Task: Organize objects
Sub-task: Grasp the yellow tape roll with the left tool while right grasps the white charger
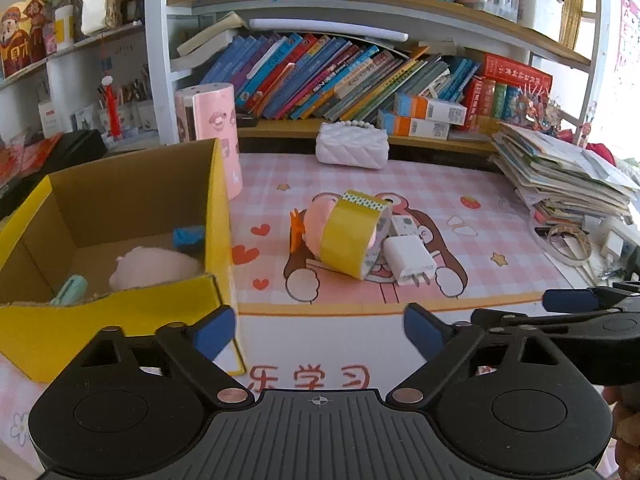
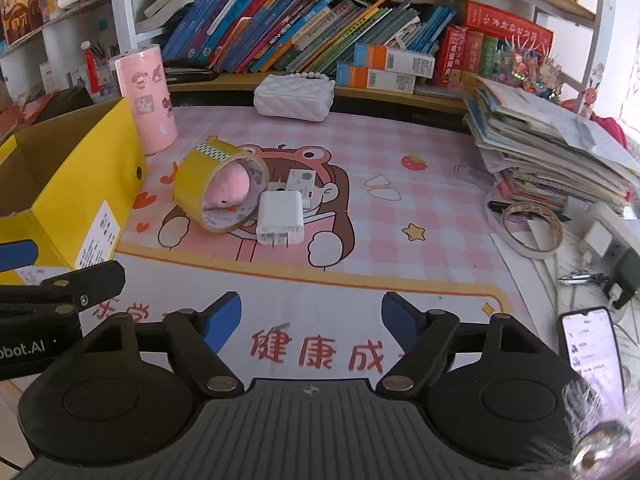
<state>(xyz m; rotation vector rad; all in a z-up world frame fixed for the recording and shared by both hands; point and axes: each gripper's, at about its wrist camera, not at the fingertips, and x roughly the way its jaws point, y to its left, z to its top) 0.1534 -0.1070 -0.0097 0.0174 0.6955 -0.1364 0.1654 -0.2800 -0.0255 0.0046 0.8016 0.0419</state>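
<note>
Where it leans on the charger point(image 2: 279, 217), tape roll point(image 2: 219, 187) tilted, core rightward.

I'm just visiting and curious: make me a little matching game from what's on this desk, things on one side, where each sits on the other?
Things:
1. yellow tape roll
2. white charger
3. white quilted purse
4. phone

Places:
A. at the back, by the bookshelf
B. ringed around a pink plush toy
C. lit up at the desk's right edge
D. just right of the tape roll

Pairs: 1-B, 2-D, 3-A, 4-C
</note>
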